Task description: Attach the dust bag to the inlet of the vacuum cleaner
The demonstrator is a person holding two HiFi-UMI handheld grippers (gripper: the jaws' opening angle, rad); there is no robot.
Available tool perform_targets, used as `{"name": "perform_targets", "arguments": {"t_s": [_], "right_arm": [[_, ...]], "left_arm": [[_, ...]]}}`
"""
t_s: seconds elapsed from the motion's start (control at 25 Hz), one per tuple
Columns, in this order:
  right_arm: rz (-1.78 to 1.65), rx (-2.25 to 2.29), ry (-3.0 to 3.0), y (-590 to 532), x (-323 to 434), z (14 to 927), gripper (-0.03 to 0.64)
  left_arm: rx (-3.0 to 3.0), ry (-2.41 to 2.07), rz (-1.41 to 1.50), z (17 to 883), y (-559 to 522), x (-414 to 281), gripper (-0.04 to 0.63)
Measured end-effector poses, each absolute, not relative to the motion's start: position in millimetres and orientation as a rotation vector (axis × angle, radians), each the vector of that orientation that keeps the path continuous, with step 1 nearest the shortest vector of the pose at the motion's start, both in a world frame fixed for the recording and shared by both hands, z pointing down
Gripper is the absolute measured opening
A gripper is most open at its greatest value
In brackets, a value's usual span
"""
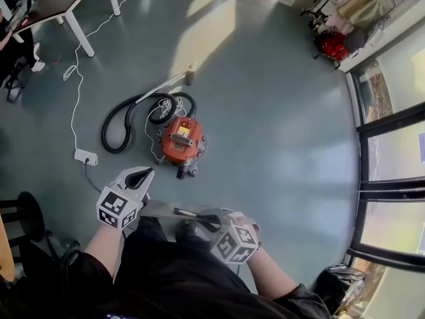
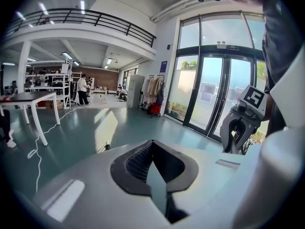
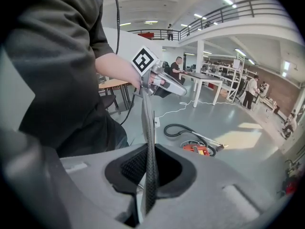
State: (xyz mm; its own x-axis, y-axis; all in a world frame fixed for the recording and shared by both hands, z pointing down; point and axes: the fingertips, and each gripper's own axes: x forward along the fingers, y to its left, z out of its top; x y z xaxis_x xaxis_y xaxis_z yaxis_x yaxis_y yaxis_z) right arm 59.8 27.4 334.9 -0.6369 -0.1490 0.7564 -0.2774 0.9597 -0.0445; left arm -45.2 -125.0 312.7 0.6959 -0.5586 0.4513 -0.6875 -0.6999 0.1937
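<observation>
The orange vacuum cleaner [image 1: 181, 141] stands on the grey-green floor with its black hose [image 1: 116, 128] looped to its left; it also shows small in the right gripper view [image 3: 198, 149]. The dust bag [image 1: 163, 210] is a flat grey sheet with a dark edge, held level above my lap. My right gripper [image 1: 211, 221] is shut on its edge, and the bag [image 3: 148, 137] runs edge-on up from those jaws [image 3: 150, 175]. My left gripper [image 1: 143, 173] hovers over the bag's left end, pointing at the vacuum. Its jaws [image 2: 153, 159] stand slightly apart with only floor showing between them.
A white power strip [image 1: 85, 156] and its cable lie left of the hose. A white-legged table [image 1: 80, 8] and a seated person [image 1: 12, 48] are at far left. Glass doors [image 1: 392, 171] line the right. A dark chair [image 1: 23, 214] stands by my left arm.
</observation>
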Motion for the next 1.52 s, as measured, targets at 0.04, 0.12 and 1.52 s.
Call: {"name": "perform_targets", "arguments": {"t_s": [0.04, 0.12, 1.52], "right_arm": [[0.201, 0.308, -2.267, 25, 56, 337, 0.021], [0.208, 0.337, -2.259, 17, 47, 341, 0.021], [0.269, 0.548, -2.29, -18, -8, 539, 0.021]], "left_arm": [[2.565, -0.963, 0.505, 317, -130, -48, 0.017], [2.583, -0.932, 0.497, 327, -141, -56, 0.017], [2.902, -0.629, 0.618, 558, -248, -11, 0.017]]}}
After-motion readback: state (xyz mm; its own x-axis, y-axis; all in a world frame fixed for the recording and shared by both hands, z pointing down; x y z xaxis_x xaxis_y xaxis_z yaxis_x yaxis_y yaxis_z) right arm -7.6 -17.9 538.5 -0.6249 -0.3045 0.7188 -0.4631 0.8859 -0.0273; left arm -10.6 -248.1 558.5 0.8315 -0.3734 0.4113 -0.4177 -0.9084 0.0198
